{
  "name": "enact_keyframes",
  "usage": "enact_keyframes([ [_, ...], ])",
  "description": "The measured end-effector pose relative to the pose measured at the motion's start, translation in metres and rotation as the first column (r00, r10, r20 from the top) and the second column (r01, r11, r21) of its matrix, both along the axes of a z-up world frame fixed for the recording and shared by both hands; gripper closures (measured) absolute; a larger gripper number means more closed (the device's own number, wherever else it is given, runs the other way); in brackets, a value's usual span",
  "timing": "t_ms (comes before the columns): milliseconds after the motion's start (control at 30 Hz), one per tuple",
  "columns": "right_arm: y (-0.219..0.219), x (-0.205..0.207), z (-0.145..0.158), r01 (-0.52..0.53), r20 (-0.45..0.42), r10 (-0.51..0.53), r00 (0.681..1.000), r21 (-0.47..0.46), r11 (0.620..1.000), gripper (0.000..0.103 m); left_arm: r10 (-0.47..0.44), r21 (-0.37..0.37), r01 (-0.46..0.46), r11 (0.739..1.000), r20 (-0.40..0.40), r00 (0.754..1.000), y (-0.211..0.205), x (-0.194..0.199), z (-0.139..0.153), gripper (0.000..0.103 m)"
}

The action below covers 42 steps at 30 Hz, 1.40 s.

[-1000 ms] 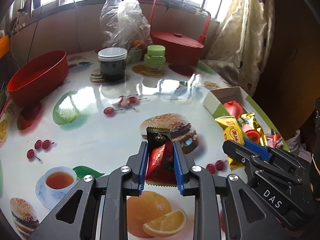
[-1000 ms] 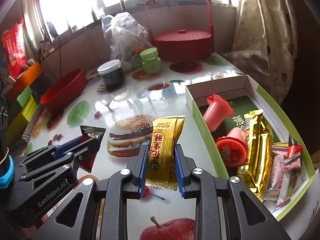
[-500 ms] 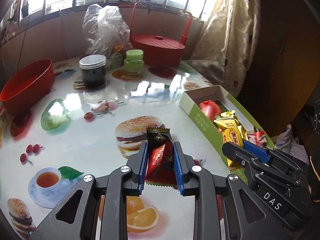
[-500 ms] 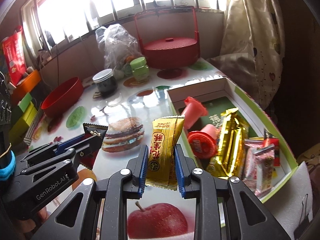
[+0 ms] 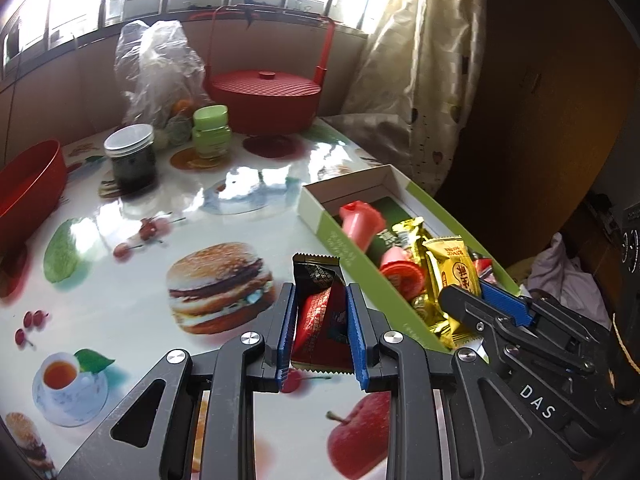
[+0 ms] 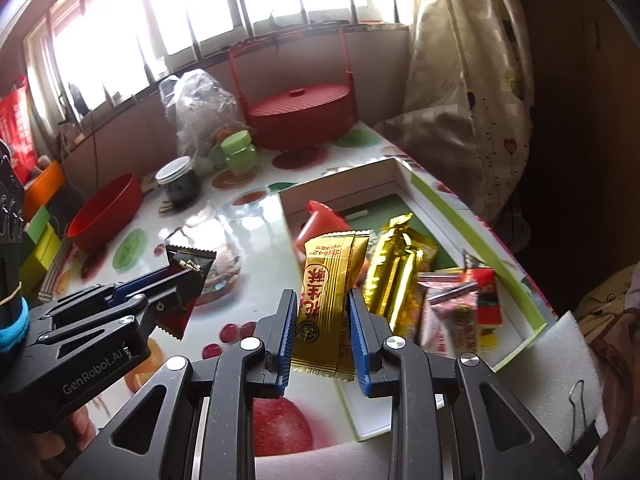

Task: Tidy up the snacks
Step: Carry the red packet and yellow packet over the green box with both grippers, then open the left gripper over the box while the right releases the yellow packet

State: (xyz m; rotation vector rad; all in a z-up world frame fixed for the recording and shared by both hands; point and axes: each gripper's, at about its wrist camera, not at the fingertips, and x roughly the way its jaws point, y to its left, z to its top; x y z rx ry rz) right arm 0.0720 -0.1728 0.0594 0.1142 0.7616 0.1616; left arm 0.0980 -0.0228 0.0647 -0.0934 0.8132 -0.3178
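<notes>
My left gripper [image 5: 321, 294] is shut on a red and black snack packet [image 5: 320, 320], held above the table just left of the green-edged snack box [image 5: 352, 252]. My right gripper [image 6: 323, 300] is shut on a yellow snack packet [image 6: 326, 296] and hangs over the box's near left wall [image 6: 304, 216]. In the left wrist view the right gripper [image 5: 466, 294] shows over the box with the yellow packet [image 5: 456, 276]. The box holds a red cup [image 6: 320, 220], gold packets [image 6: 396, 268] and pink sachets [image 6: 444, 312]. The left gripper [image 6: 172, 276] appears at left in the right wrist view.
A glossy table [image 5: 140, 280] printed with food pictures carries a dark jar [image 5: 130, 158], a green jar [image 5: 212, 132], a plastic bag [image 5: 156, 72], a red lidded basket [image 5: 264, 100] and a red bowl [image 5: 28, 184]. A curtain [image 5: 416, 80] hangs at right. A binder clip [image 6: 580, 420] lies beside the box.
Both grippers have carried their packets to the right toward the snack box. The yellow packet now hangs over the box instead of over the table.
</notes>
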Motion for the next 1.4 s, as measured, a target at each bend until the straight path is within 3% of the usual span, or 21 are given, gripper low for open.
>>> enact_keyframes([
  [933, -0.055, 0.002, -0.016, 0.109, -0.028, -0.109, 0.994, 0.001, 0.994, 0.079, -0.14, -0.043, 0.139, 0.989, -0.016, 0.99, -0.062, 0.041, 0.0, 0.077],
  [1400, -0.06, 0.013, -0.019, 0.116, -0.014, -0.116, 0.993, -0.03, 0.993, 0.078, -0.183, -0.01, 0.183, 0.983, -0.05, 0.982, -0.086, 0.061, -0.017, 0.077],
])
